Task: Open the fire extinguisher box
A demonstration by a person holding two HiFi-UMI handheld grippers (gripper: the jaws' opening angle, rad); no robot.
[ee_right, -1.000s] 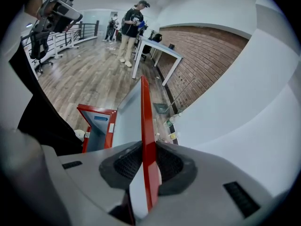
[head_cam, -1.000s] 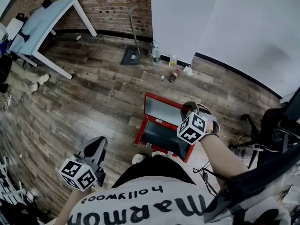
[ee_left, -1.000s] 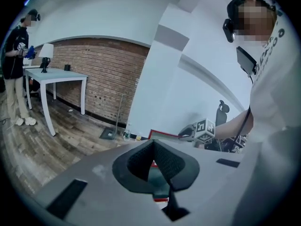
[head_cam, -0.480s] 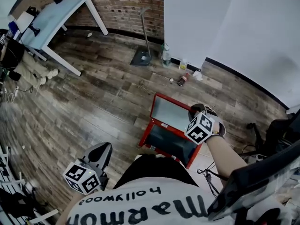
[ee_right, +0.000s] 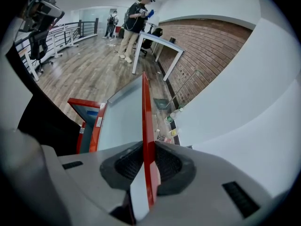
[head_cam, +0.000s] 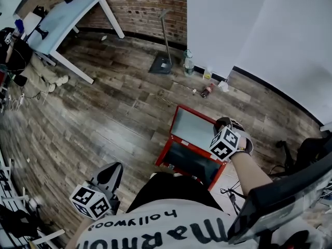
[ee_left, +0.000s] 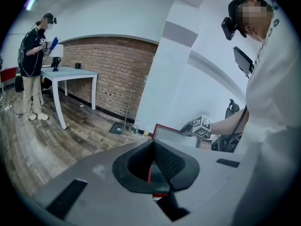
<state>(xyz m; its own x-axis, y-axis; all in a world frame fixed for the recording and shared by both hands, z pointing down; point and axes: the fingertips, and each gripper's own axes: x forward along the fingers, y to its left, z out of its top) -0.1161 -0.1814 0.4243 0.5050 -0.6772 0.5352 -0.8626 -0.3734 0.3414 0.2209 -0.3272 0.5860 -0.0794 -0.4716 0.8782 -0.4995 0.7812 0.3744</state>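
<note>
A red fire extinguisher box (head_cam: 167, 154) lies on the wooden floor in front of the person, its glass-paned lid (head_cam: 192, 128) raised and leaning back. My right gripper (head_cam: 222, 124) is at the lid's right edge. In the right gripper view the lid's red frame (ee_right: 146, 126) runs straight between the pads of the right gripper (ee_right: 143, 161); the jaws have just been closing and press on it. My left gripper (head_cam: 110, 171) hangs low at the left, away from the box, with nothing in it. Its pads meet in the left gripper view (ee_left: 153, 157), where the lid (ee_left: 167, 133) shows beyond.
A light blue table (head_cam: 62, 17) stands by the brick wall at the far left, with a person (ee_left: 34, 55) beside it. A floor stand (head_cam: 162, 64), bottles (head_cam: 189, 66) and small litter lie along the white wall. An office chair (head_cam: 311, 149) and cables (head_cam: 228, 191) are at the right.
The right gripper has shifted a little right and down with the lid's edge in it. The left gripper has stayed about where it was. The head view has swung slightly.
</note>
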